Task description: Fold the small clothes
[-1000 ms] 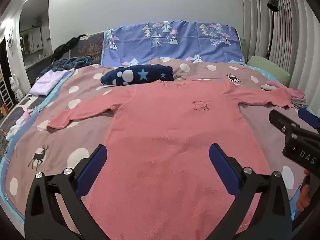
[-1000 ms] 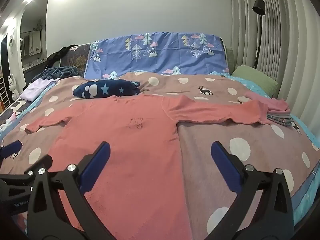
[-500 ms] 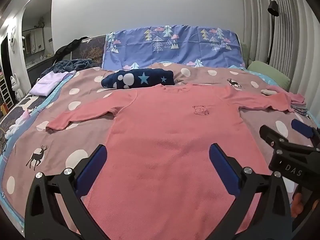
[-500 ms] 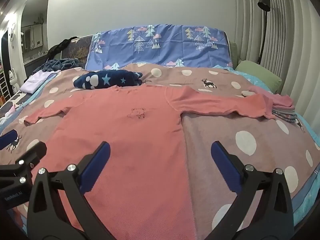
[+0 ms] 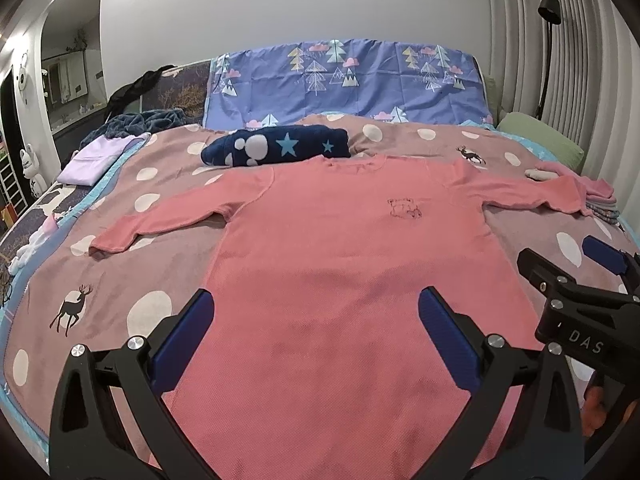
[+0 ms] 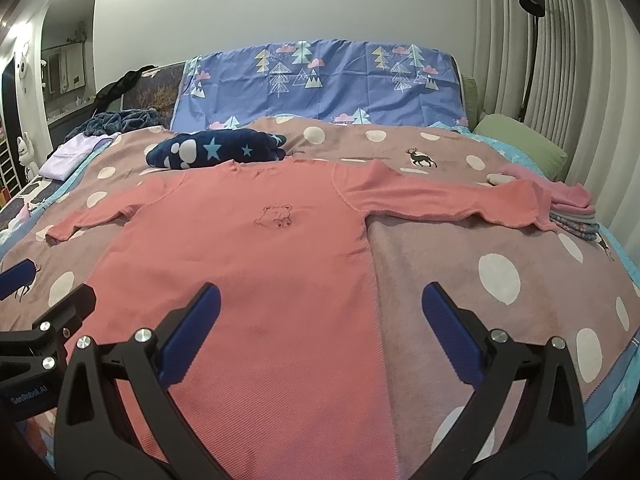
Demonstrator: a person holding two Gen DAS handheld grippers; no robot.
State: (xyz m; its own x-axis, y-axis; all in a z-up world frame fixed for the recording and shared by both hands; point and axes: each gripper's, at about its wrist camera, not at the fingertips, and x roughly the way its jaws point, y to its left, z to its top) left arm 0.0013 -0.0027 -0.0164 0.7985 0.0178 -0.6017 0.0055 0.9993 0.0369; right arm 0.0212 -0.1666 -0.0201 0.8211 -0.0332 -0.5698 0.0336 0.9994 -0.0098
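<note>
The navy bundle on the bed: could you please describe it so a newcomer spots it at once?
On the polka-dot bedspread, look just beyond the collar of the spread-out pink shirt. The navy bundle lies there, the only dark fabric with pale blue stars and white blobs.

pink shirt [image 5: 340, 248]: 1 | grippers: 2, left gripper [image 5: 316, 322], right gripper [image 6: 320, 316] | green pillow [image 6: 520, 140]: 1

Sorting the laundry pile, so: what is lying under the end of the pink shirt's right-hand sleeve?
The pink shirt has its sleeve cuff resting on a stack of folded clothes: a pink piece on top, patterned layers below. How many pieces are covered cannot be told.
</note>
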